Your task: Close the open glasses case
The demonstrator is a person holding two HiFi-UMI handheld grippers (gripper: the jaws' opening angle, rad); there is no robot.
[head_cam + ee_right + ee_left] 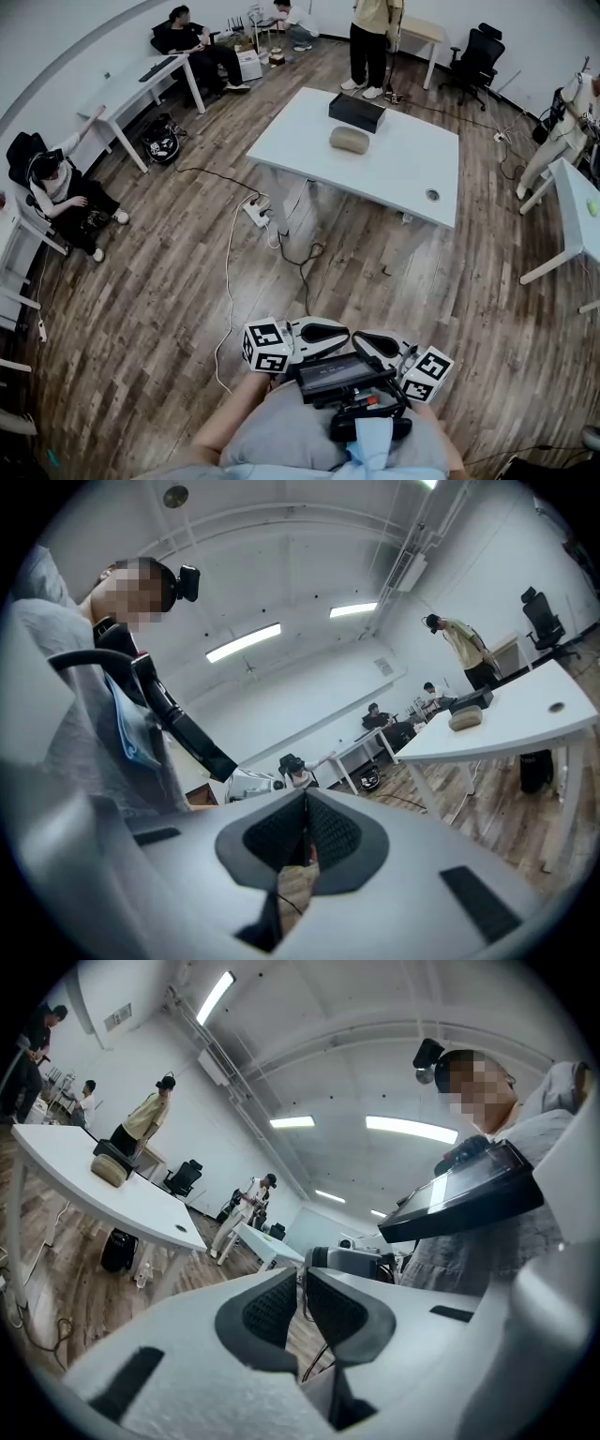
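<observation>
The tan oval glasses case (350, 140) lies on the white table (403, 178) far ahead, beside a black box (356, 112); from here I cannot tell whether it is open. It also shows small in the left gripper view as the case (110, 1170) and in the right gripper view as the case (466, 719). Both grippers are held against the person's chest, well short of the table, pointing at each other. The left gripper (345, 331) (302, 1279) has its pads almost together with nothing between. The right gripper (358, 340) (305, 803) is shut and empty.
A power strip (255, 211) and cables trail over the wooden floor between me and the table. A person (370, 37) stands behind the table, others sit at desks on the left (66, 192). Another white table (574, 211) stands at the right. A black tablet (337, 375) hangs on the chest.
</observation>
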